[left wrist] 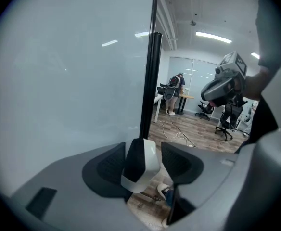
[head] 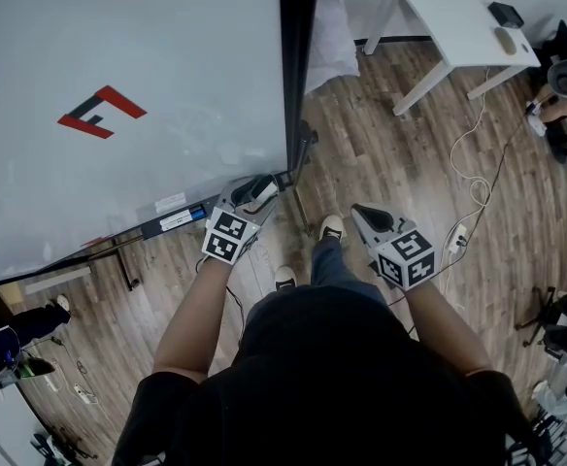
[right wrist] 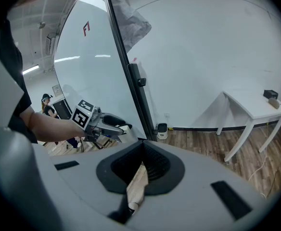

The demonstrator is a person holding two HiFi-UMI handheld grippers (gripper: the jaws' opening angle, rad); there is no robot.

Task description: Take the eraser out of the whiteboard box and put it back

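Two tools: left tool (head: 267, 186) clamps the eraser (left wrist: 141, 166) by the whiteboard (head: 118, 47) edge, right tool (head: 360, 213) closed over wood floor (head: 400, 153).

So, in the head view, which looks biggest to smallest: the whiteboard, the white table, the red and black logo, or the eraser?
1. whiteboard, by far the largest.
2. white table, though it stands farther off and so looks smaller than it is.
3. red and black logo.
4. eraser, with only part of it showing.
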